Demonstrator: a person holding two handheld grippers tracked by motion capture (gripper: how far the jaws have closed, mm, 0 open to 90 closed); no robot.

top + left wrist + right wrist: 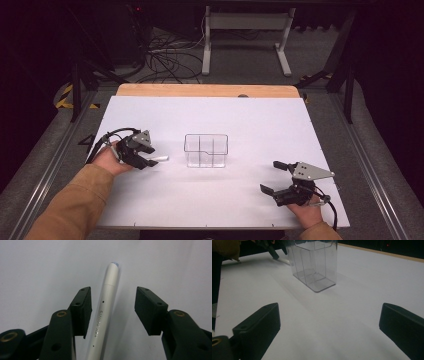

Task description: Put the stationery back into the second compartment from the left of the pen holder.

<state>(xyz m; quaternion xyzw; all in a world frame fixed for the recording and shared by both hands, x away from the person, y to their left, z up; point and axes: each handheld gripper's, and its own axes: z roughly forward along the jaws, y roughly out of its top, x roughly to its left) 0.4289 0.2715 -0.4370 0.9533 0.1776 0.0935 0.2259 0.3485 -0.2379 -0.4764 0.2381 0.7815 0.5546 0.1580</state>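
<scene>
A white pen [161, 158] lies on the white table top [250, 115], left of a clear plastic container [206, 150] with inner dividers. My left gripper [150, 156] is low over the pen. In the left gripper view the pen [105, 307] runs lengthwise between the two black pads: the left pad is very near it, while the right pad [150, 310] stands clearly apart, so the jaws are open around it. My right gripper [268, 175] rests at the front right with its jaws wide open and nothing between them. It faces the container [314, 265] across bare table.
The container stands upright near the table's middle, and I see nothing inside it. A wooden strip [207, 90] edges the far side of the table. Beyond it are cables and a white frame [245, 37] on the floor.
</scene>
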